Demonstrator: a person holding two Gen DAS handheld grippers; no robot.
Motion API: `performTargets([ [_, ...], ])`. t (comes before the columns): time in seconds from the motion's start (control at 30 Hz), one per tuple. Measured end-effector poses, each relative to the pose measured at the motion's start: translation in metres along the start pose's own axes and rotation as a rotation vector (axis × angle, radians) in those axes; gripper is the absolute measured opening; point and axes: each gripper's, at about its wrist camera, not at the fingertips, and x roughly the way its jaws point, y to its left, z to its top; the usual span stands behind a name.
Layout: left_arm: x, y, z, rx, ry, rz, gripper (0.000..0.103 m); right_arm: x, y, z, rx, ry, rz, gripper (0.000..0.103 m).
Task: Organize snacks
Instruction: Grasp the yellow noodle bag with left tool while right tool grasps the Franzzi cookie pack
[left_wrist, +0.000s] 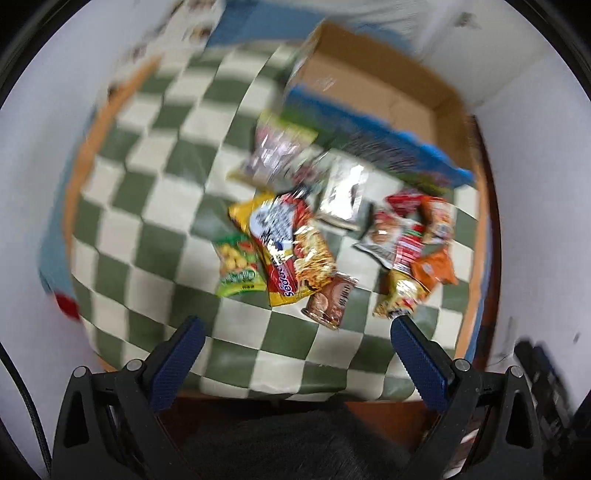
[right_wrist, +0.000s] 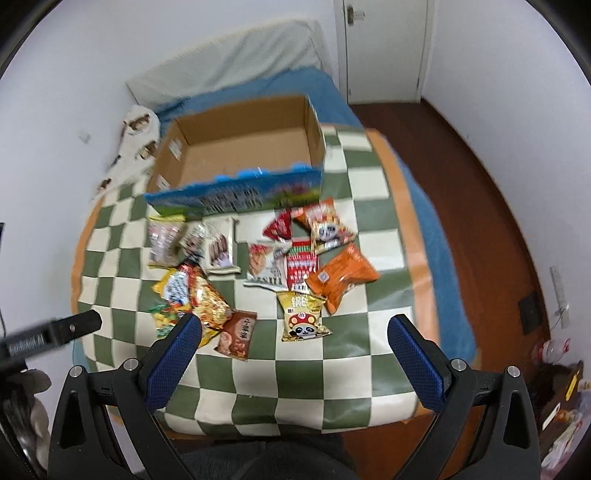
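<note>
The cardboard box (right_wrist: 240, 147) stands open on the green-and-white checked cloth (right_wrist: 295, 384), and as far as its floor shows, nothing lies in it. So the sorting looks barely begun: every snack in sight is out on the cloth, in front of the box's blue printed wall.

Close to that wall lie a silvery pack (right_wrist: 221, 251) and a pale crinkled bag (right_wrist: 162, 240). Further out from the box are a red-and-white striped packet (right_wrist: 303, 264), an orange bag (right_wrist: 341, 278) beside it, and a yellow panda packet (right_wrist: 301, 317). Off to the other side, away from the box, sit a yellow noodle bag (left_wrist: 286, 247), a green pea bag (left_wrist: 236, 267) touching it, and a brown packet (right_wrist: 236, 334) just past them. Several packs overlap, so they will need picking off one at a time.

The left gripper (left_wrist: 295, 325) hangs above the cloth on the near side of the pile, its blue-padded fingers spread wide with nothing between them. The right gripper (right_wrist: 295, 323) is likewise spread wide and empty, hovering on the side of the snacks away from the box.

The left view is blurred, so small print and finer pack details cannot be read there.
</note>
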Motion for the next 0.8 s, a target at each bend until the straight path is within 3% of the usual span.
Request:
performTargets([
  [0.13, 0.076, 0.020, 0.029, -0.153, 0.135, -0.089, 0.103, 0.064, -0.006, 0.007, 0.032, 0.075, 0.010, 0.102],
  [0.33, 0.161, 0.029, 0.056, -0.264, 0.257, -0.134, 0.102, 0.140, -0.003, 0.019, 0.066, 0.162, 0.018, 0.102],
  [0.53, 0.206, 0.015, 0.069, -0.292, 0.278, -0.140, 0.102, 0.183, 0.008, 0.032, 0.043, 0.203, 0.028, 0.101],
  [0.67, 0.217, -0.004, 0.068, -0.226, 0.211, -0.041, 0.101, 0.191, 0.013, 0.039, 0.024, 0.212, 0.049, 0.100],
  [0.73, 0.214, -0.013, 0.063, -0.162, 0.167, 0.018, 0.087, 0.193, 0.016, 0.043, 0.018, 0.212, 0.080, 0.099],
  [0.8, 0.210, -0.017, 0.059, -0.101, 0.133, 0.036, 0.086, 0.194, 0.021, 0.047, 0.010, 0.214, 0.099, 0.098],
])
